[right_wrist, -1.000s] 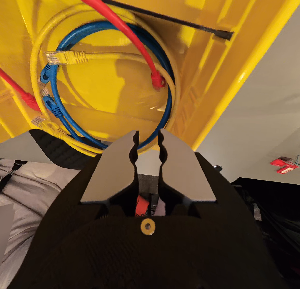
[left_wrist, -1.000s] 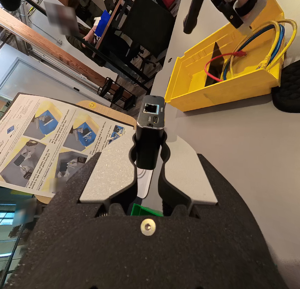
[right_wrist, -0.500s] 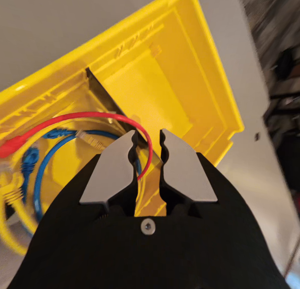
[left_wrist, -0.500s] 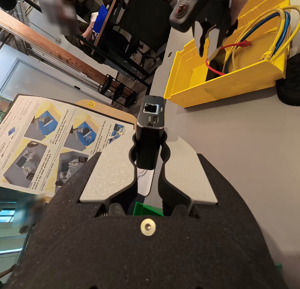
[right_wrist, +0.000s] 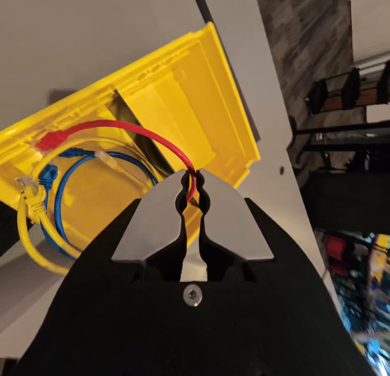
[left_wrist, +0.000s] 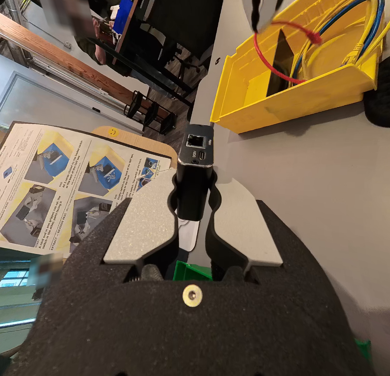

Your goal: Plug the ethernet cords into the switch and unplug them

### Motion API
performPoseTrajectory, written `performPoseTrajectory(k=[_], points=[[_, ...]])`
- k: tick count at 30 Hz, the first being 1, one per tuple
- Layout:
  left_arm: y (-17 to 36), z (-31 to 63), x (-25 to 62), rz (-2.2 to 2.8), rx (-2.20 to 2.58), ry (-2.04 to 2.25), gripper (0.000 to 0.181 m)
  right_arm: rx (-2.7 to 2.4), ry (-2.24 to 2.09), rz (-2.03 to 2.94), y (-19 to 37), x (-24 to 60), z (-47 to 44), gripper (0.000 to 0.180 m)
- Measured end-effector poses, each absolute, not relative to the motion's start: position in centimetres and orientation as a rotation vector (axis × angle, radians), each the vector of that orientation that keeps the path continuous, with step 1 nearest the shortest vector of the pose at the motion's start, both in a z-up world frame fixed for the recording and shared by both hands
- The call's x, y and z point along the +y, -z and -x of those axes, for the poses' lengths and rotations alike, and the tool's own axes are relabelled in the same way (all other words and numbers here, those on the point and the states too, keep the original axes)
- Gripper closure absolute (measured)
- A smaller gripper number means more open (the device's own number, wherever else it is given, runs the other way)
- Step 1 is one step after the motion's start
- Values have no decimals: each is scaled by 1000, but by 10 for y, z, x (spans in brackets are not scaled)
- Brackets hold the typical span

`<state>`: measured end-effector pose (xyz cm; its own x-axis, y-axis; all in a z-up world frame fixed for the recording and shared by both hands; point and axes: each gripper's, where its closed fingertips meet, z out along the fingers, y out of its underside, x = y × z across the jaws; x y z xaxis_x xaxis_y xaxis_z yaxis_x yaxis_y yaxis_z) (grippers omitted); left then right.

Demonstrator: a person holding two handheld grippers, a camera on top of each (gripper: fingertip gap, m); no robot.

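My left gripper is shut on the black switch and holds it upright above the grey table, its empty port facing the camera. My right gripper is shut on the red cord a little way from its red plug, over the yellow bin. In the left wrist view the right gripper pinches the red cord above the yellow bin. A blue cord and a yellow cord lie coiled in the bin.
A printed instruction sheet on a wooden board lies left of the switch. A green bin shows below the left fingers. A black divider splits the yellow bin. A black pad lies right of the bin. Chairs and desks stand beyond the table edge.
My right gripper swung over the bin, came down to the red cord and closed on it. The cord has lifted a little. My left gripper kept hold of the switch, nearly still.
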<state>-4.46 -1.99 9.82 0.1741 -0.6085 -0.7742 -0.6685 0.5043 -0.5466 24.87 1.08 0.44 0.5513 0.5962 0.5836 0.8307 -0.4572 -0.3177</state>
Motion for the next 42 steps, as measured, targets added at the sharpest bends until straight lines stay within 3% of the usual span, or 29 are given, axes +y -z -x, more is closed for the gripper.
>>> performPoseTrajectory(k=[7, 18, 27, 31, 35, 37, 42], points=[[-104, 43, -24, 1137, 1478, -67, 156, -903, 404, 2486, -64, -26, -265, 174], [-135, 73, -28, 1106, 1360, -67, 156, -742, 194, 3122, 70, -44, -311, 174], [-150, 95, -30, 1096, 1299, -72, 156, -612, 182, 3165, 100, -41, -329, 173], [-148, 100, -28, 1108, 1311, -75, 156, -618, 197, 2959, 74, -26, -324, 161], [-141, 100, -29, 1102, 1363, -60, 156, -653, 256, 2589, 12, -7, -292, 151], [-135, 93, -32, 1087, 1408, -40, 156, -792, 202, 2270, -31, 2, -239, 139], [-125, 65, -33, 933, 1483, -127, 156, -1128, -215, 1468, -112, -34, -62, 127]])
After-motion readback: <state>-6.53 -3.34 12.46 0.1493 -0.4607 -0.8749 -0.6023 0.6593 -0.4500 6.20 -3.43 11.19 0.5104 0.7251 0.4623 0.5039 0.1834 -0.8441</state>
